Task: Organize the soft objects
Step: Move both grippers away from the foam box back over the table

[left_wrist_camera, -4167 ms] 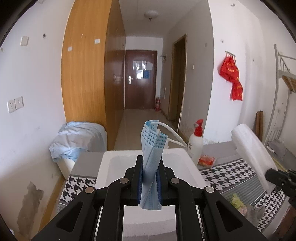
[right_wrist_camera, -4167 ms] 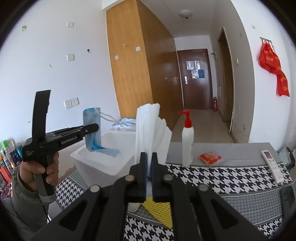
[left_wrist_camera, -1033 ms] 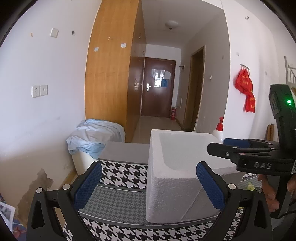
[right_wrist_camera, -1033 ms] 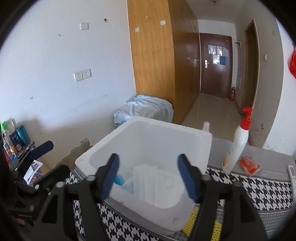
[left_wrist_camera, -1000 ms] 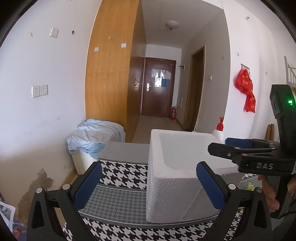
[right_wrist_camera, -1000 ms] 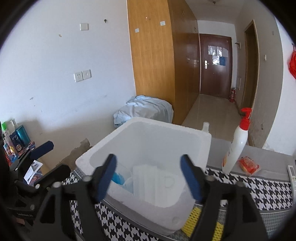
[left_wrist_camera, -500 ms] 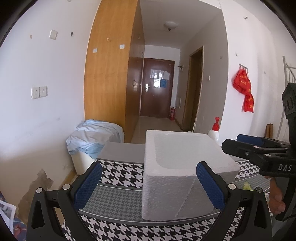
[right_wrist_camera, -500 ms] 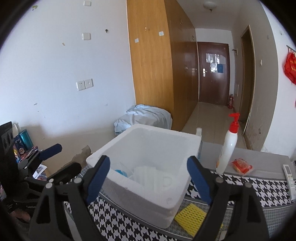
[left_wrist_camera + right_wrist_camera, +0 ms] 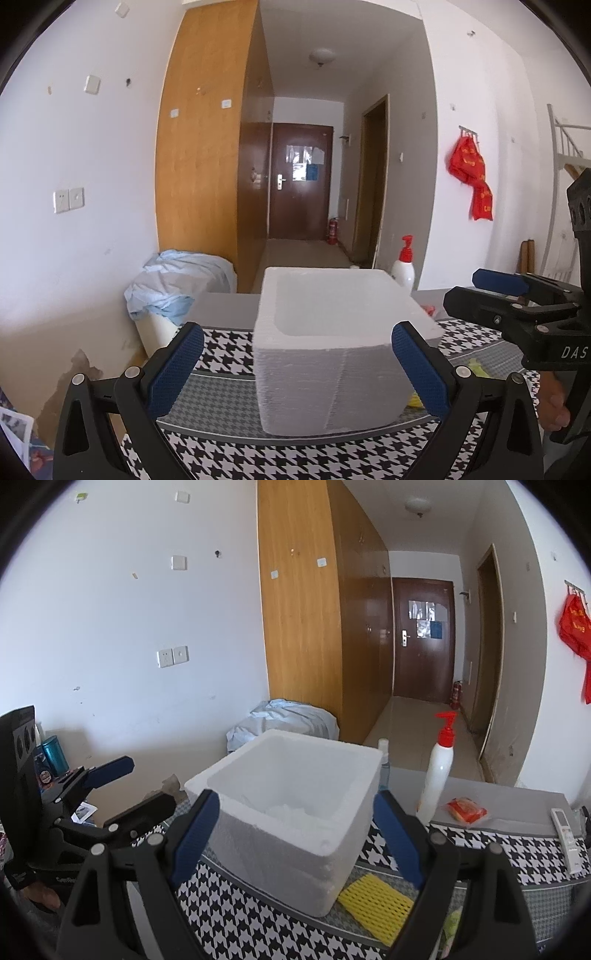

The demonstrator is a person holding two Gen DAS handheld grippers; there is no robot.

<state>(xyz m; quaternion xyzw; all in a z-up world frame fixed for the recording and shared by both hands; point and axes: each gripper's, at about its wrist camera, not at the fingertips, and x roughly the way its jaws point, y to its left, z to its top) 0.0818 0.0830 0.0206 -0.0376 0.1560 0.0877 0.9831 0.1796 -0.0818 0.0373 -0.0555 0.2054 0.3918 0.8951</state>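
Table [image 9: 236, 915] w/ black-and-white houndstooth cloth and a grey band across it, plain grey strip along the far edge; room behind has white walls, tall wooden wardrobe [image 9: 299, 627] on the left, corridor to a dark brown door [image 9: 299, 184]. White foam box [image 9: 291, 812] sits on the cloth, top open; sth white and soft lies low inside, only partly seen over the rim, can't tell exactly what. Yellow mesh pad [image 9: 373, 897] lies on the cloth touching the box's near right corner, partly under it. White pump bottle [image 9: 437, 775] w/ red head stands behind-right of the box, orange packet [image 9: 466, 809] just beside it on the grey strip, white remote [image 9: 565, 830] further right near the table edge. Small clear bottle [image 9: 383, 760] stands just behind the box. Heap of pale blue cloth [image 9: 177, 280] over a white tub on the floor, left of the table. Red bag [image 9: 472, 173] hangs on the right wall. Left gripper [image 9: 297, 363] has jaws wide apart, nothing between pads, box in front of it. Right gripper [image 9: 297, 838] likewise spread wide and empty, box ahead of it, not touching. Cloth in front of the box and to its left is bare; right side is more crowded.
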